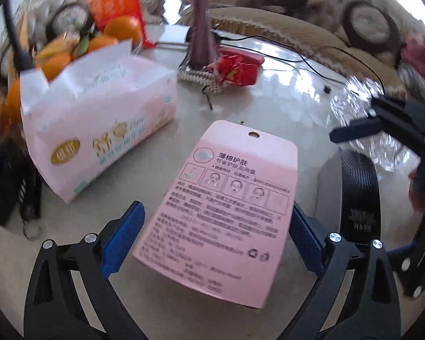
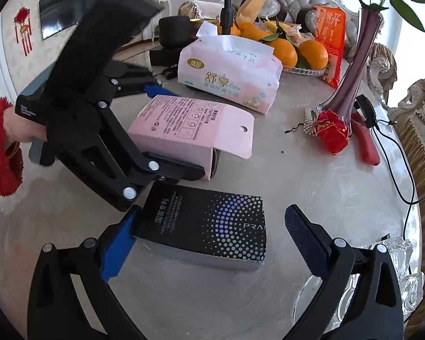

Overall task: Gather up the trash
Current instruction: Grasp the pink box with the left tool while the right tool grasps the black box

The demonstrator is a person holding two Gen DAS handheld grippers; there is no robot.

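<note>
A pink cardboard box [image 1: 229, 198] with printed instructions and an open hang-tab flap lies on the marble table [image 1: 283, 96]. My left gripper [image 1: 215, 238] is open and straddles it: the right pad is at the box's edge, and a small gap shows at the left pad. From the right wrist view, the left gripper [image 2: 181, 130] brackets the pink box [image 2: 184, 121] on both sides. A black box with holographic dots [image 2: 209, 226] lies between the fingers of my open right gripper [image 2: 212, 240]. The left pad touches its end and the right finger stands apart.
A pink tissue pack [image 2: 229, 73], a dish of oranges [image 2: 311, 53], a purple vase [image 2: 354, 79], a crumpled red wrapper [image 2: 331, 130], a red-handled tool [image 2: 365, 144] and a black cable lie further back. Crumpled clear plastic [image 2: 402, 257] sits at the table's right edge. A red fuzzy sleeve [image 2: 0, 147] is at left.
</note>
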